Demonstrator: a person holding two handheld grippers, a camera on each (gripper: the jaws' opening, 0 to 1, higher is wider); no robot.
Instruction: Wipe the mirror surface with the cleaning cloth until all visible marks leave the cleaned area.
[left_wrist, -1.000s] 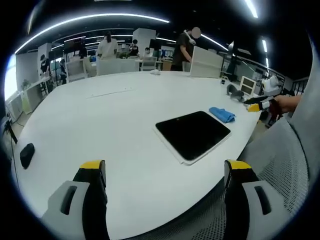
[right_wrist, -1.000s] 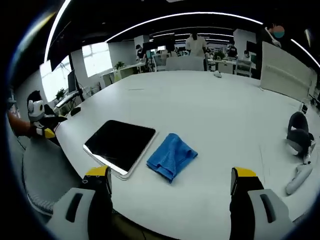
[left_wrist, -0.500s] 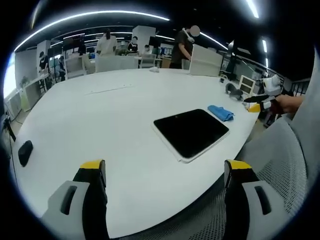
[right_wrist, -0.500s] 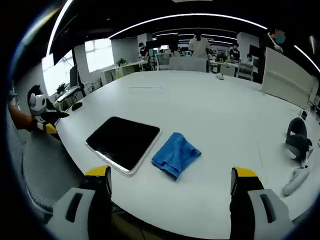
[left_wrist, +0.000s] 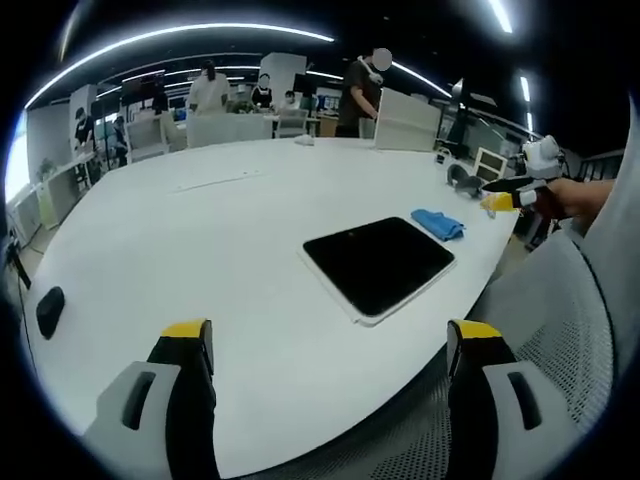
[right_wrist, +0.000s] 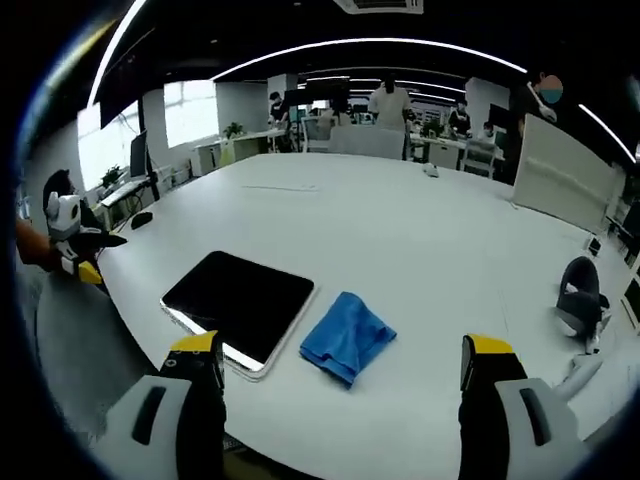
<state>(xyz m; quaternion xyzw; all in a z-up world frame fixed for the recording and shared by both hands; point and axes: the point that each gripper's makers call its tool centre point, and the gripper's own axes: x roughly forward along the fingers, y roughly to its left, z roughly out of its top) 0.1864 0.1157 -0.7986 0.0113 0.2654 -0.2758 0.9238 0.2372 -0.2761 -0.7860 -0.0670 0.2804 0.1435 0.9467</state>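
A dark rectangular mirror (left_wrist: 380, 263) with a pale rim lies flat on the white table (left_wrist: 200, 240), near its right edge. Beside it rests a crumpled blue cleaning cloth (left_wrist: 439, 224). In the right gripper view the mirror (right_wrist: 238, 304) lies left of the cloth (right_wrist: 346, 336). My left gripper (left_wrist: 328, 345) stands open over the near table edge, short of the mirror. My right gripper (right_wrist: 342, 362) is open too, hovering just before the cloth. Its yellow-tipped fingers (left_wrist: 497, 201) enter the left gripper view from the right; the left gripper (right_wrist: 84, 268) appears far left in the right gripper view.
A black computer mouse (left_wrist: 50, 310) sits at the table's left edge. A grey headset (right_wrist: 579, 300) and a white controller lie at the right side. A grey mesh chair (left_wrist: 560, 330) stands below the table edge. People stand by desks beyond the table.
Both views have shifted slightly with the hands. The right gripper has risen a little at the far side; mirror and cloth stay put.
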